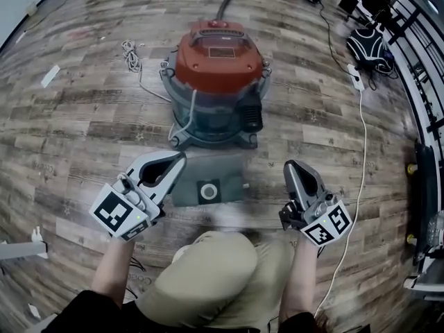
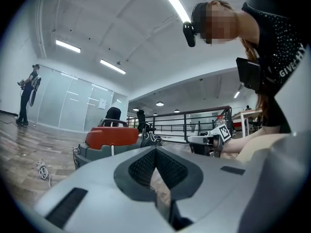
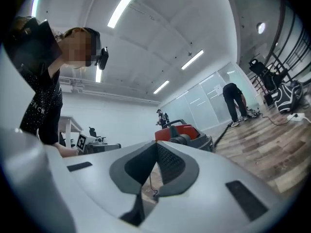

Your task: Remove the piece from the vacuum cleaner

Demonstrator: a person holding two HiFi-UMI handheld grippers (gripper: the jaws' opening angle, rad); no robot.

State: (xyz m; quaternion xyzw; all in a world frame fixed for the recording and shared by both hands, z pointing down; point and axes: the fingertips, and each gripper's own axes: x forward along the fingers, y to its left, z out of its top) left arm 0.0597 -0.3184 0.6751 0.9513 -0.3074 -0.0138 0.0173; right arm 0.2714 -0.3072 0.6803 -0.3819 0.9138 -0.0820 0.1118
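Wood-plank floor (image 1: 83,137) is filling my head view, and the vacuum (image 1: 216,75), with its red lid, is sitting on it ahead of me. A flat grey piece (image 1: 208,189) with a round hole is lying on the floor just in front of the vacuum. I am holding the left gripper (image 1: 182,157) just beside its left edge and the right gripper (image 1: 289,164) apart on its right. Both grippers are showing jaws clenched together, gripping nothing. A white cable (image 1: 361,151) is trailing along the floor on the right.
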